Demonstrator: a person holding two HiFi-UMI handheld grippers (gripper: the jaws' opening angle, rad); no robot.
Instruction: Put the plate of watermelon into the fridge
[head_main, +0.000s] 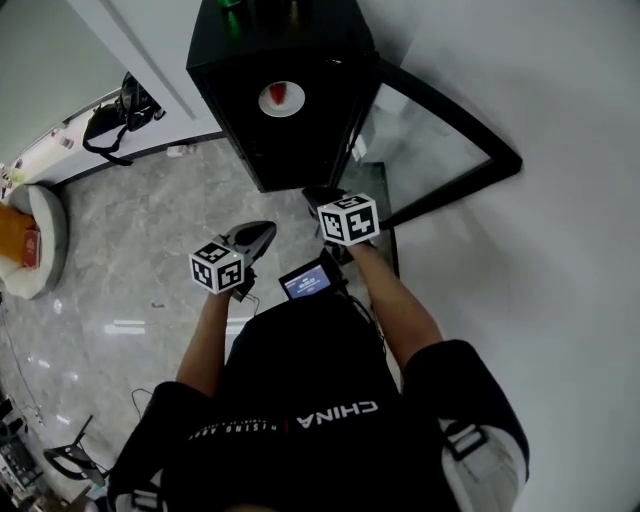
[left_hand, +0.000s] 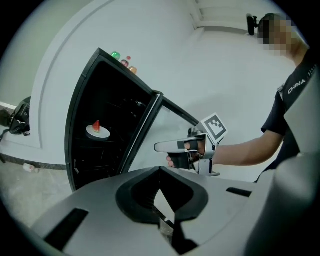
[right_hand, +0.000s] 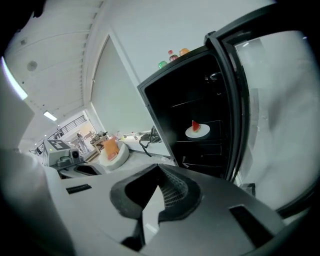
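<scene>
At the far left of the head view a round pale seat (head_main: 48, 238) is cut off by the frame edge, and an orange thing (head_main: 14, 232) on it is too blurred to name. A dark bag (head_main: 112, 122) lies on a ledge behind it.

The left claw (left_hand: 160, 169) is held over the grey floor (head_main: 130, 290), well short of the fridge (head_main: 300, 150). Its tips are pressed together and it holds nothing.

The fridge stands open. Its inside is so dark that the shelves are hard to tell apart. The white plate (left_hand: 98, 131) sits on a middle shelf, with the slice of watermelon (left_hand: 96, 124) upright on it. Only the caps of the bottles (left_hand: 123, 59) on top of the fridge show.

The right claw (right_hand: 160, 167) is held just in front of the fridge's open side, near the hinge edge of the glass door (head_main: 500, 160). Its tips also meet and grip nothing. The door swings out to the right, and the white wall shows through its pane.
</scene>
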